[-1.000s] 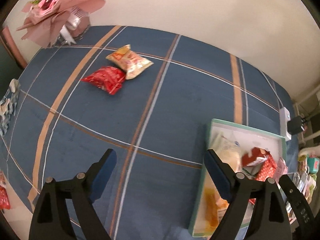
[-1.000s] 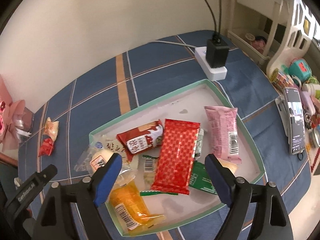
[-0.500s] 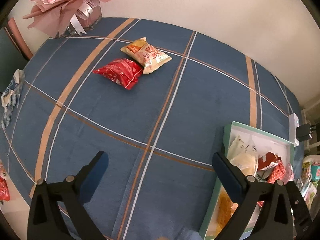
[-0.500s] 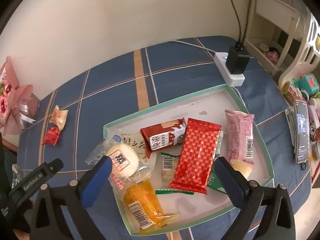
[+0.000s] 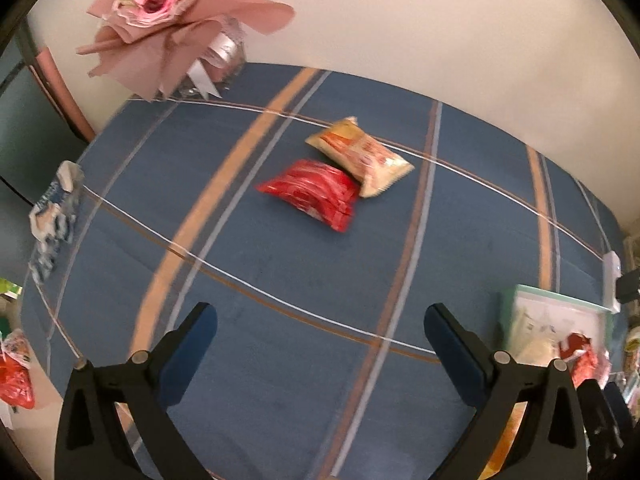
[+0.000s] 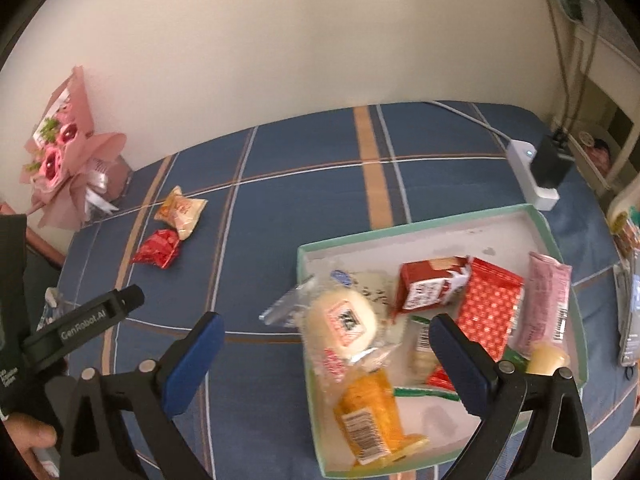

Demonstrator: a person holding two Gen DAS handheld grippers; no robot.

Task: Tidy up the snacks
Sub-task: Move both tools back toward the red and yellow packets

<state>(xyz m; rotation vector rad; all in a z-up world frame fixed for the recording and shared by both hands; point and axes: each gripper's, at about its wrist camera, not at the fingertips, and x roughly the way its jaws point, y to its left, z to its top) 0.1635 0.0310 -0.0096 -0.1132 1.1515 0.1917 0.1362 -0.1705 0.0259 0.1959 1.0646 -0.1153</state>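
A red snack packet point(image 5: 314, 193) and an orange-cream packet point(image 5: 359, 155) lie touching on the blue plaid cloth point(image 5: 280, 264), ahead of my left gripper point(image 5: 320, 330), which stands open and empty. In the right wrist view the same red packet point(image 6: 157, 248) and orange-cream packet point(image 6: 182, 211) lie far to the left. My right gripper point(image 6: 324, 340) is open and empty above the left edge of the mint-rimmed tray point(image 6: 400, 233). The tray holds several snacks, among them a white round bun point(image 6: 340, 324), an orange packet point(image 6: 370, 414) and a red dotted bar point(image 6: 490, 308).
A pink bouquet point(image 5: 176, 20) stands at the back left by the wall. A white power strip with a black plug point(image 6: 542, 170) lies behind the tray. A crumpled blue-white wrapper point(image 5: 52, 220) lies at the cloth's left edge. A phone point(image 6: 632, 312) lies right of the tray.
Both grippers' jaws have widened. The left view has moved towards the two loose packets, which look nearer and more central. The right view has shifted left, so the tray now sits to the right.
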